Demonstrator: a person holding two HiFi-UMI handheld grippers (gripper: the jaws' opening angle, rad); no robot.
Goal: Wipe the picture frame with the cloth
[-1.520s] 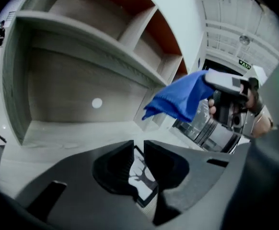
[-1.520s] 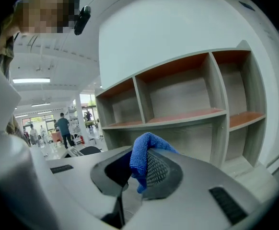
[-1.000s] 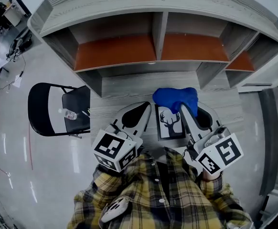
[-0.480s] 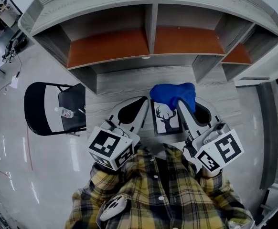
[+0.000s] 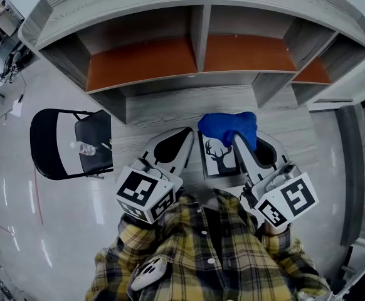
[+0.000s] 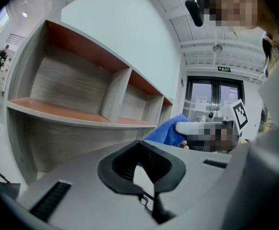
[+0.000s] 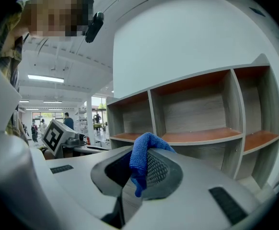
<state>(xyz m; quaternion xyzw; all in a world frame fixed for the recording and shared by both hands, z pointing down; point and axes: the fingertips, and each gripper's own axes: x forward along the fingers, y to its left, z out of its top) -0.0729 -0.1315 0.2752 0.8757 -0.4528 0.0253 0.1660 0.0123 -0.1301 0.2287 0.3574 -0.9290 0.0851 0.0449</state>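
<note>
Cloth (image 5: 227,126), blue and bunched, is clamped in the right tongs (image 5: 240,142) at the top of the picture frame (image 5: 219,158), with the left tongs (image 5: 185,135) closed just beside it.

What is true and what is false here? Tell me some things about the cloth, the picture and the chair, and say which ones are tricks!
1. The blue cloth is pinched in the right gripper. True.
2. The picture frame shows a cat. False: it shows a deer's head with antlers.
3. In the head view, the picture frame sits between the two grippers. True.
4. The left gripper is grabbing the cloth too. False: its jaws are shut with no cloth in them.
5. The black chair stands at the right of the head view. False: it stands at the left.
</note>
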